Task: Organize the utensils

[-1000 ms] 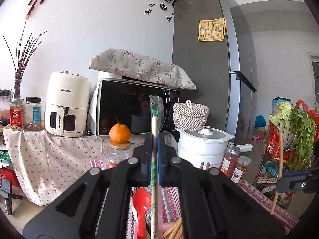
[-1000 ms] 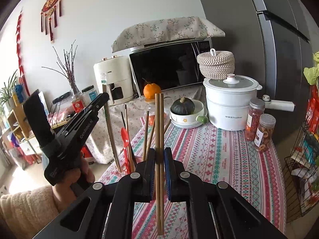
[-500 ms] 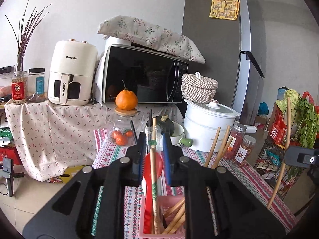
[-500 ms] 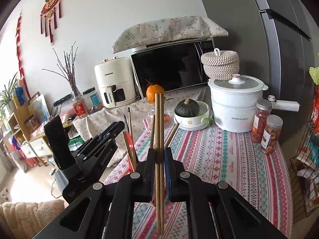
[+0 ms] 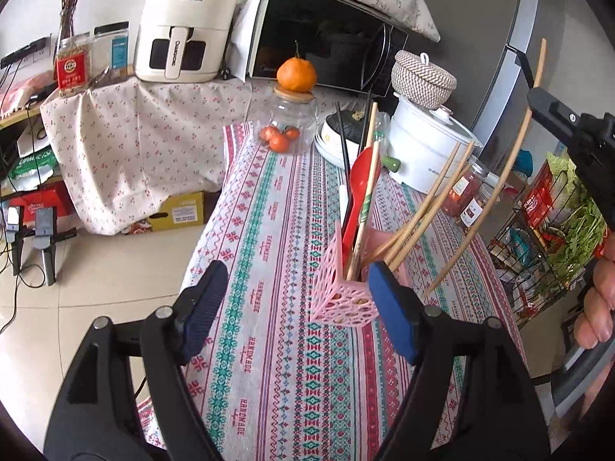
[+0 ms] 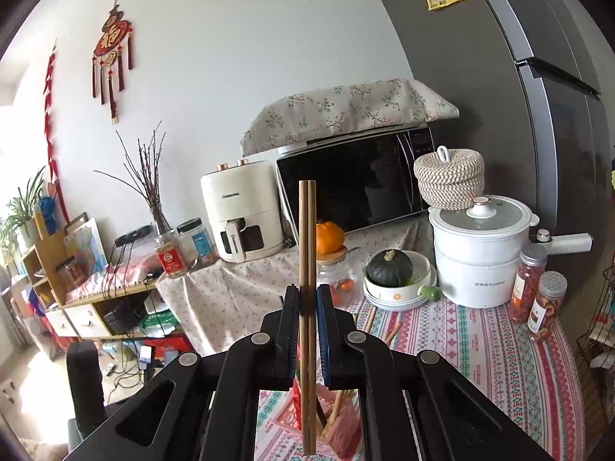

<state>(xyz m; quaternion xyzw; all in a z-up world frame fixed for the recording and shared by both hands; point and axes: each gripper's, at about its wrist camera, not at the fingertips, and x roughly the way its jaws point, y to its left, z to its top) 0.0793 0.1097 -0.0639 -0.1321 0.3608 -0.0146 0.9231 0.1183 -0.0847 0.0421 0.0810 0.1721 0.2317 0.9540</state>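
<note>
A pink lattice utensil holder [image 5: 342, 292] stands on the striped tablecloth, just beyond my left gripper [image 5: 296, 280]. It holds a red spoon [image 5: 363, 176], a green-banded chopstick [image 5: 367, 207], black chopsticks and several wooden ones. The left jaws are opening wide, with nothing pressed between the blue pads. In the left wrist view, my right gripper [image 5: 538, 103] hangs at the upper right with long wooden chopsticks [image 5: 499, 188] slanting down towards the holder. In the right wrist view, that gripper [image 6: 307, 307] is shut on the upright chopstick pair [image 6: 307, 253], with the holder [image 6: 338, 430] below it.
Behind the holder are a glass jar [image 5: 286, 123] topped by an orange, a bowl with a dark squash [image 6: 390, 269], a white pot [image 5: 426, 150] and spice jars [image 6: 532, 284]. A wire rack of vegetables [image 5: 557, 230] stands right of the table. Tiled floor lies to the left.
The left gripper let go of the green-banded chopstick into the pink holder, spread its jaws and tipped downward. The right gripper rose with its chopstick pair, with the holder now below it.
</note>
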